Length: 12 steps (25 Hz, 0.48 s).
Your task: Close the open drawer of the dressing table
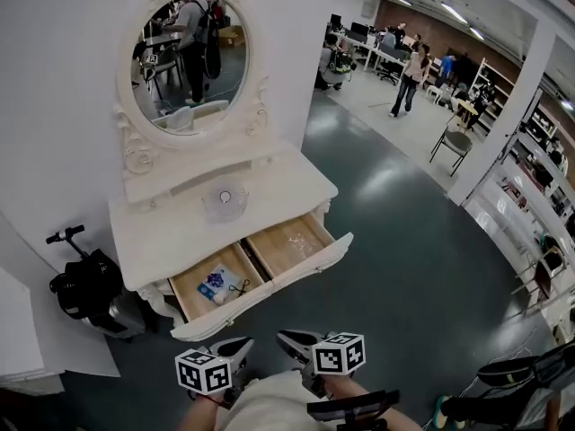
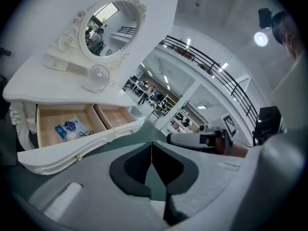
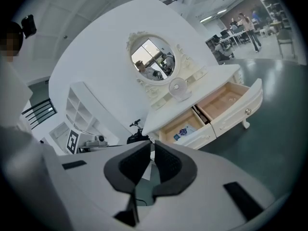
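The white dressing table (image 1: 180, 232) with an oval mirror (image 1: 190, 61) stands ahead of me. Its wide drawer (image 1: 280, 282) is pulled out, showing two wooden compartments. The left one holds a blue-and-white packet (image 1: 214, 284) and a small black item. Both grippers hover side by side in front of the drawer and touch nothing. My left gripper (image 1: 238, 343) is shut and empty, and my right gripper (image 1: 289, 338) is shut and empty too. The drawer (image 2: 82, 141) lies to the upper left of the closed jaw tips (image 2: 152, 143) in the left gripper view. In the right gripper view the drawer (image 3: 226, 117) sits up and right of the tips (image 3: 152, 146).
A small white fan (image 1: 225, 197) stands on the tabletop. A black scooter with a bag (image 1: 90, 287) is parked left of the table against the white wall. A chair (image 1: 454, 142), shelving and people are far off on the grey floor to the right.
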Each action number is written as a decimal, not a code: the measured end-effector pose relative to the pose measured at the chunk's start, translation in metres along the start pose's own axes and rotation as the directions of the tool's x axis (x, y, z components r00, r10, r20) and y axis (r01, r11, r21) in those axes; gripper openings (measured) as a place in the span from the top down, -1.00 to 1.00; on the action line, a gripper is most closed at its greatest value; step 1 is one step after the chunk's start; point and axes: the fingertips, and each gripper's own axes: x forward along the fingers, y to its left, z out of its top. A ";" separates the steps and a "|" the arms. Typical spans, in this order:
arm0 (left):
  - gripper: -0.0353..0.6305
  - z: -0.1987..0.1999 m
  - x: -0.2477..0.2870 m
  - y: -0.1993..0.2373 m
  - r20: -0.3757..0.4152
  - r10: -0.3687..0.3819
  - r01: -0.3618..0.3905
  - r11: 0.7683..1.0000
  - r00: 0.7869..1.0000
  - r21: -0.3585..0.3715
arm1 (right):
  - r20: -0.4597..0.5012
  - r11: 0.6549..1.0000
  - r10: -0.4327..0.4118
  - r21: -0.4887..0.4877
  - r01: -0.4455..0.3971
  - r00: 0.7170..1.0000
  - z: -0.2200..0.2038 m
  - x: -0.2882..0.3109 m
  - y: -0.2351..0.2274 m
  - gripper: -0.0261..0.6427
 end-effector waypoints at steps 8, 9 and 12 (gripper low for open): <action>0.86 0.033 0.017 0.022 0.076 0.094 -0.090 0.994 0.993 -0.057 | -0.106 0.994 0.077 -0.071 -0.084 0.991 0.042 0.029 -0.016 0.78; 0.86 0.036 0.019 0.024 0.086 0.111 -0.106 0.992 0.990 -0.066 | -0.126 0.992 0.086 -0.084 -0.097 0.988 0.047 0.031 -0.018 0.78; 0.86 0.041 0.026 0.032 0.099 0.165 -0.158 0.984 0.981 -0.079 | -0.174 0.985 0.111 -0.114 -0.132 0.978 0.059 0.040 -0.023 0.78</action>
